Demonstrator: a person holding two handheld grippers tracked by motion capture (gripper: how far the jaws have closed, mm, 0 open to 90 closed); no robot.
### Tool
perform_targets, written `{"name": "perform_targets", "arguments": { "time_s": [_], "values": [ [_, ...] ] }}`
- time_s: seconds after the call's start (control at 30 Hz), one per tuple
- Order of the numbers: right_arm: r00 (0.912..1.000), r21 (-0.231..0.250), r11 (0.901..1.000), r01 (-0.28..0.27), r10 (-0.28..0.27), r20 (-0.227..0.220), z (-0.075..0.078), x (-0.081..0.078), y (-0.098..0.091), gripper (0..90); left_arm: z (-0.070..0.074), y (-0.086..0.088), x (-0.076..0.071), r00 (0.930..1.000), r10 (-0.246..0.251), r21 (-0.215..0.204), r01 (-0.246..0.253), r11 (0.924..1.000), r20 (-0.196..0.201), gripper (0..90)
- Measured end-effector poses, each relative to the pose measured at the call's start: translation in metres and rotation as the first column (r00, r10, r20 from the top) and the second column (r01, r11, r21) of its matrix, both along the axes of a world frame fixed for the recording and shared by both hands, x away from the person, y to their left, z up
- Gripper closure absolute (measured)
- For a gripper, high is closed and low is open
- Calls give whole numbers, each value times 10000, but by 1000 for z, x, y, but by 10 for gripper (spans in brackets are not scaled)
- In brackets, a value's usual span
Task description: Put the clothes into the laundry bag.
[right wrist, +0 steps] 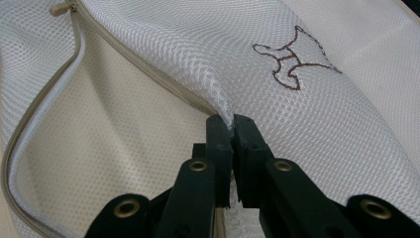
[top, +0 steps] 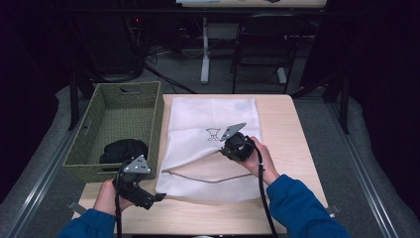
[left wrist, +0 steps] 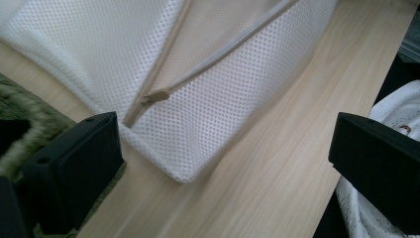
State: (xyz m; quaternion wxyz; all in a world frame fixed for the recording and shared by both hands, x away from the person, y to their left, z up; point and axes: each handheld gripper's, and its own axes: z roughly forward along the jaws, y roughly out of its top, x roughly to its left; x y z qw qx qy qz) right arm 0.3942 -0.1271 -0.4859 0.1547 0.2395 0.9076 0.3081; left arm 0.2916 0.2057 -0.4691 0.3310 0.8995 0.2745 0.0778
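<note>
— Two grippers on the table, right? What's each one doing?

— The right gripper [right wrist: 232,121] has its jaws pressed together on a fold of the white mesh bag [top: 210,148], just beside the tan zipper [right wrist: 124,57]. That pinch lifts the upper layer, so the bag's mouth gapes toward the near left.

— And the left gripper [top: 157,197]?

— Its jaws are spread wide with nothing between them. In the left gripper view they stand either side of the bag's near left corner, apart from the mesh. The zipper pull [left wrist: 154,95] lies near that corner, at the end of the open zipper.

— Where does the bag itself sit?

— Flat on the light wooden table [top: 292,144], stretching from the far edge toward the near side, its left edge just beside the green woven basket [top: 96,168].

— Anything in the basket?

— A black piece of clothing [top: 124,149], bunched in the near end, just beyond the left gripper.

— Any marking on the bag?

— A small dark outline of a garment [right wrist: 292,62] stitched on the upper layer, just beyond the right gripper's jaws.

— And the person?

— Blue sleeves [top: 302,208] come in from the near edge, one hand on each gripper.
</note>
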Motion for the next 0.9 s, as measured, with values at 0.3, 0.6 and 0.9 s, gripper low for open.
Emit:
{"name": "perform_targets", "arguments": {
  "time_s": [0.3,0.6,0.9],
  "values": [
    [10000,-7,10000,27,-27,-71,-1,0,-2,870,34,22,15,9985,-7,1232,-62,9924,553,5],
    [10000,-127,9999,-74,74,-16,-3,0,0,870,48,39,40,9987,-208,2102,106,9776,465,4],
    [10000,-123,9999,-35,35,-2,-4,-1,1,870,60,50,73,9962,-817,3362,664,9394,314,4]
  ]
}}
